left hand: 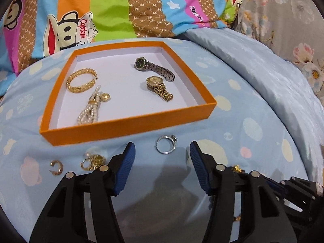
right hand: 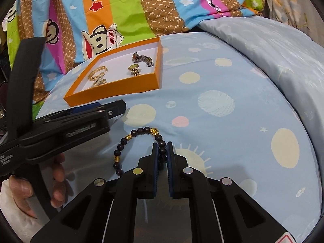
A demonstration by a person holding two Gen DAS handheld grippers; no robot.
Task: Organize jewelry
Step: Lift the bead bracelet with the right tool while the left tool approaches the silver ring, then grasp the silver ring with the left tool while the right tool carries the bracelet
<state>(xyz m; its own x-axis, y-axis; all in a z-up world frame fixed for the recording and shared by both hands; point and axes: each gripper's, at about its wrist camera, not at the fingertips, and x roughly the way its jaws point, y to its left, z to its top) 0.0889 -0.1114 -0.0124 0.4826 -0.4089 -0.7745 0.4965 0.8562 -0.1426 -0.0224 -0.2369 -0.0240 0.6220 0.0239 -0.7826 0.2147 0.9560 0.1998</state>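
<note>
An orange tray (left hand: 125, 124) on the blue bedsheet holds a gold bracelet (left hand: 81, 80), a pearl string (left hand: 91, 109), a silver watch (left hand: 154, 68) and a gold watch (left hand: 159, 88). My left gripper (left hand: 162, 151) is open, just behind a silver ring (left hand: 166, 144) lying on the sheet. Gold earrings (left hand: 56, 167) (left hand: 93, 162) lie to its left. In the right wrist view my right gripper (right hand: 162, 147) is shut on a dark bead bracelet (right hand: 139, 141) with gold charms that lies on the sheet. The tray (right hand: 113, 90) shows far left there.
A colourful cartoon quilt (left hand: 101, 10) is piled behind the tray. A pale blue folded cover (left hand: 253, 64) rises on the right. The left gripper's body (right hand: 60, 129) and the hand holding it fill the left side of the right wrist view.
</note>
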